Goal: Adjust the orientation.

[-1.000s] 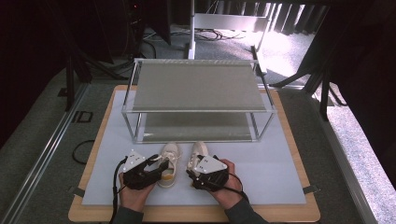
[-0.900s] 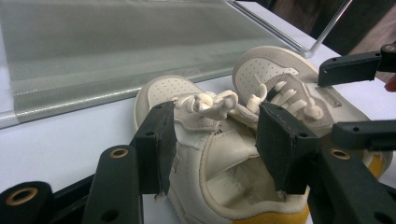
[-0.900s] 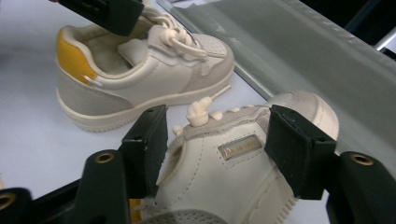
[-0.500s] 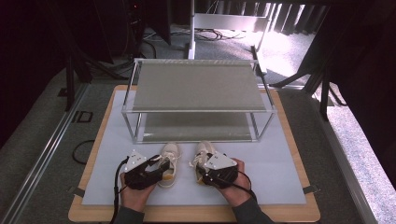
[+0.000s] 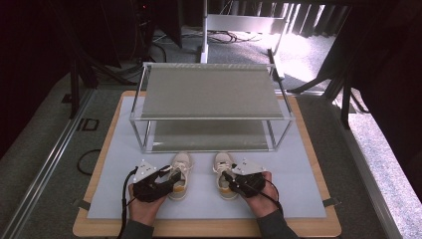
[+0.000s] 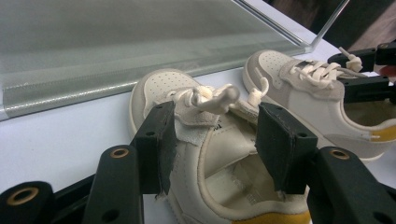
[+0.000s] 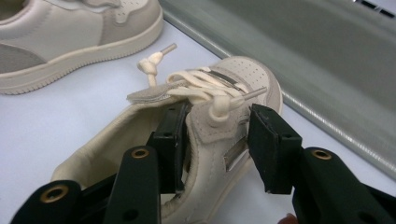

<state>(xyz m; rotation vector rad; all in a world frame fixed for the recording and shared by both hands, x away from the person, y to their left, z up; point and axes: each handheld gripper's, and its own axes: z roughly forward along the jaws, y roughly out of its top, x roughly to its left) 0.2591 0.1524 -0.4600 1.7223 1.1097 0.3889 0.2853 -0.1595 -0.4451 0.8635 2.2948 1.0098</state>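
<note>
Two pale sneakers sit low in the high view before your shelf rack [image 5: 211, 94] on the counter [image 5: 298, 199]: your left hand-held gripper [image 6: 215, 140] straddles the left sneaker [image 5: 180, 174] with jaws apart, while your right hand-held gripper [image 7: 219, 144], jaws just closing, brackets the right sneaker [image 5: 224, 172] without clamping it.

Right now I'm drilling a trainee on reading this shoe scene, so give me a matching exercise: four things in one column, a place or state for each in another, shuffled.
Things:
1. left shoe
2. right shoe
3. rack
4. white mat

Places or states:
A. spread over the wooden board
B. astride it, the right gripper, one jaw inside the collar
C. stands behind both shoes, both shelves bare
D. between the left gripper jaws

Pairs: 1-D, 2-B, 3-C, 4-A
</note>
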